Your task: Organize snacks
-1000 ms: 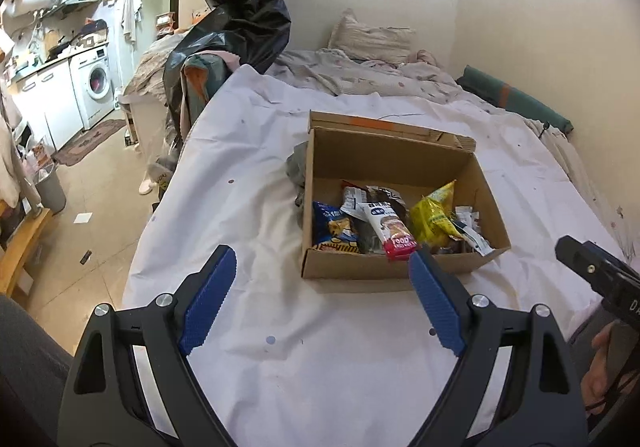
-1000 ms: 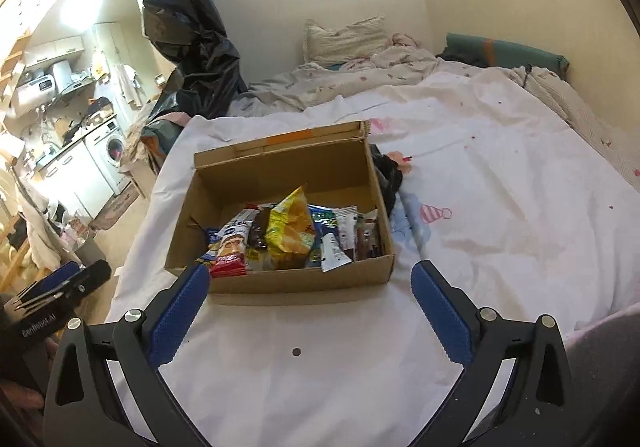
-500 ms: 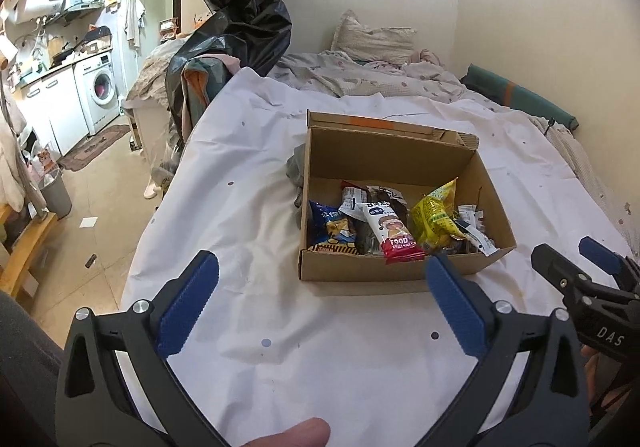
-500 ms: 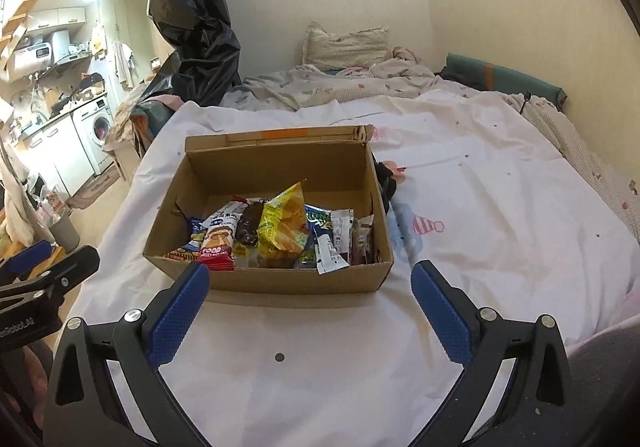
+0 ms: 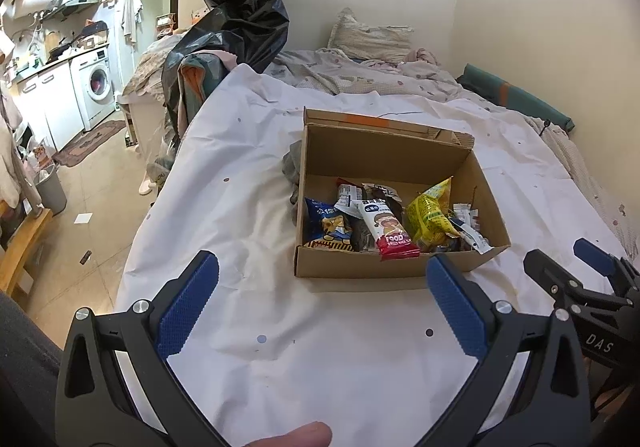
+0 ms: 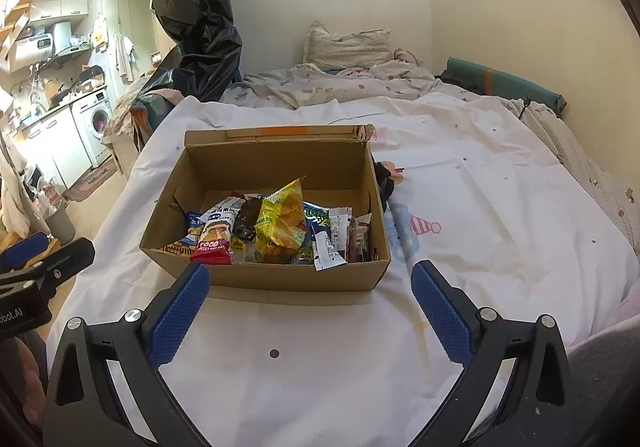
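Observation:
An open cardboard box [image 5: 360,271] [image 6: 264,279] sits on a white sheet on the bed. It holds several snack packets, among them a yellow bag [image 5: 430,213] [image 6: 282,221], a red and white bar [image 5: 384,225] [image 6: 214,235] and a blue packet [image 5: 328,221]. My left gripper [image 5: 322,307] is open and empty, just short of the box's near wall. My right gripper [image 6: 310,307] is open and empty, also just short of the near wall. The right gripper also shows at the right edge of the left wrist view [image 5: 576,279].
A dark cloth [image 5: 294,167] lies against the box's left side. A black plastic bag [image 5: 240,7] hangs at the bed's far left. Pillow [image 5: 370,37] and rumpled bedding lie at the head. The bed edge drops to the floor on the left.
Both grippers have drawn slightly nearer the box and stayed open. The left camera tilted, and the right gripper now shows further into its right edge.

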`<state>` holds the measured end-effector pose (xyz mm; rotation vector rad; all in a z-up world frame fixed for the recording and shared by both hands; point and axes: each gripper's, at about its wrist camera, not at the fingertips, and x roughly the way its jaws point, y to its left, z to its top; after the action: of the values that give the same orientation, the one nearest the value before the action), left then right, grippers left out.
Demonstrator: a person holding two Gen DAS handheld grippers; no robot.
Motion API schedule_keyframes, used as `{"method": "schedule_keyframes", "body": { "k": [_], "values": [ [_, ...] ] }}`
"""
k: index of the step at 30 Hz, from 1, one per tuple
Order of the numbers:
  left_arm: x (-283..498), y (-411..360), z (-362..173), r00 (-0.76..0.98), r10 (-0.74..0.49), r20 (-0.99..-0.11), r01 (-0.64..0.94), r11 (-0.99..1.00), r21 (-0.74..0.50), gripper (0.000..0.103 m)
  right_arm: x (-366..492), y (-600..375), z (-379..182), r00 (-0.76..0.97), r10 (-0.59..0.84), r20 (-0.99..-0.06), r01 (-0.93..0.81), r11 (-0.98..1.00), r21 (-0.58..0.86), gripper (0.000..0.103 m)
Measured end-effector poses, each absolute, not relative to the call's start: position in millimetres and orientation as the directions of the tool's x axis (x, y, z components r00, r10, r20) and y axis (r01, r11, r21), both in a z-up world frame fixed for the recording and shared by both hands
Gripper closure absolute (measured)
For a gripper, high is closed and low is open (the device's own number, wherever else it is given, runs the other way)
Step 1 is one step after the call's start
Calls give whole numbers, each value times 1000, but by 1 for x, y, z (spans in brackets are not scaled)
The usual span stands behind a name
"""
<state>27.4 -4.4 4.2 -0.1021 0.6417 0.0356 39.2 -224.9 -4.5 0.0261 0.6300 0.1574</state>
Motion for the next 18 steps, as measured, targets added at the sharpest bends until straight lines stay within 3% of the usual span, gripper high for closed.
{"method": "schedule_keyframes", "body": {
  "k": [18],
  "values": [
    [28,-7,2,799,0,-602,-50,996,-68,1,39,-224,-5,796,156,-585,-141,987,72,0]
  ]
}}
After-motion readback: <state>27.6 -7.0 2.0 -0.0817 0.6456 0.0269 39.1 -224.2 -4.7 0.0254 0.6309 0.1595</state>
